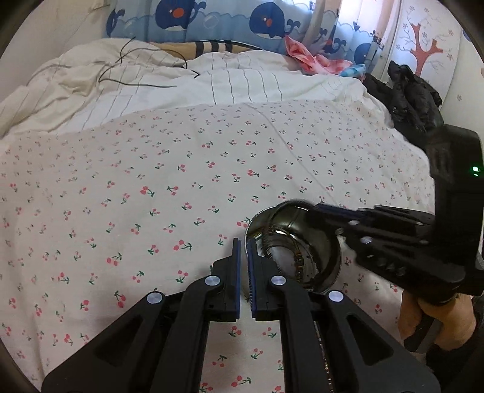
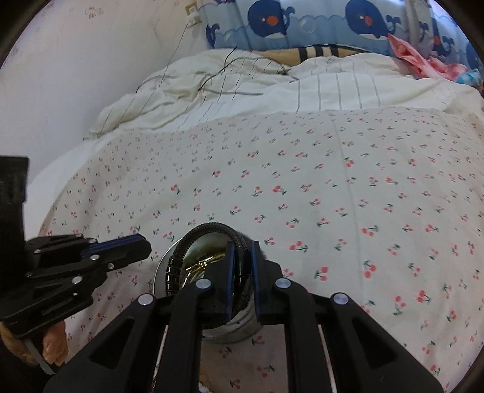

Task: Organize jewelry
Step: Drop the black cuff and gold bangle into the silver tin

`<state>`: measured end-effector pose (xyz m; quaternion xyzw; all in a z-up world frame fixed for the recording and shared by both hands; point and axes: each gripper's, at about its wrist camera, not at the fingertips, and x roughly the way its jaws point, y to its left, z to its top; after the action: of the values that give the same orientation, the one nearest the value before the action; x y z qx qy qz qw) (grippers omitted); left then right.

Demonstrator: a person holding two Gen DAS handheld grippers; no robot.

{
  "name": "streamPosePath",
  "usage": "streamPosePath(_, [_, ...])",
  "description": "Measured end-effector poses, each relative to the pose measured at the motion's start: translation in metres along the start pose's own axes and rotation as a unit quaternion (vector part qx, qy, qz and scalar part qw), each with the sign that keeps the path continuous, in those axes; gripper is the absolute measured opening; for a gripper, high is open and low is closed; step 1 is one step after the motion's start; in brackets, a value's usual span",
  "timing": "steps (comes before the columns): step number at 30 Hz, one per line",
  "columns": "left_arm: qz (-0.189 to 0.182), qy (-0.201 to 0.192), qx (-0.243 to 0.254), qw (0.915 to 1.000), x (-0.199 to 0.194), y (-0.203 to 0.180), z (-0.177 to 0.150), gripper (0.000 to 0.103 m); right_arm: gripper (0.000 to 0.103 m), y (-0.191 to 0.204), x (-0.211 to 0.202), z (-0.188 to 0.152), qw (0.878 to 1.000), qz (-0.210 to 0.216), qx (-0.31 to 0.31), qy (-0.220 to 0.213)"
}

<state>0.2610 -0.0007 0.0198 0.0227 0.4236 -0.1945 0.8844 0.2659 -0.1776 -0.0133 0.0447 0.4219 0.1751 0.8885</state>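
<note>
1. The white cotton bedsheet [image 1: 151, 187] carries small red cherries with green stems.
2. The cream quilt [image 1: 211, 81] has thin grey stripes.
3. The round shiny steel bowl [image 2: 165, 272] is silver.
4. The black braided bracelet [image 2: 217, 229] looks dark; a gold-coloured piece [image 2: 208, 261], perhaps a bangle, lies inside.
5. The blue curtain [image 2: 302, 24] shows navy whales.

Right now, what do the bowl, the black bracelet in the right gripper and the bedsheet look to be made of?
Bowl: looks like polished steel, with mirror-like reflections on its wall.
Black bracelet: braided look, perhaps woven leather or cord, with glossy dark ribbed segments; the material is unclear.
Bedsheet: soft matte woven cloth, probably cotton, creased and printed with cherries.
The right gripper is shut on the bracelet.
</note>
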Motion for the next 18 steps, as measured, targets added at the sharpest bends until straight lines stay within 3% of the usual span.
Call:
streamPosePath(2, [0.007, -0.001, 0.009, 0.9999, -0.001, -0.004, -0.001, 0.005, 0.014, 0.003, 0.004, -0.002, 1.0, -0.003, -0.005, 0.007])
streamPosePath(4, [0.018, -0.004, 0.017, 0.9997, -0.002, -0.008, -0.002, 0.007, 0.03, 0.002, 0.003, -0.004, 1.0, -0.006, -0.004, 0.001])
streamPosePath(11, [0.046, -0.014, 0.046, 0.9977, -0.007, -0.022, -0.006, 0.024, 0.031, -0.006, -0.039, -0.009, 0.999, -0.003, 0.007, -0.039])
streamPosePath(18, [0.063, -0.027, 0.045, 0.9967, -0.028, -0.023, -0.025, 0.047, 0.036, -0.029, -0.075, -0.054, 0.999, 0.036, 0.033, -0.013])
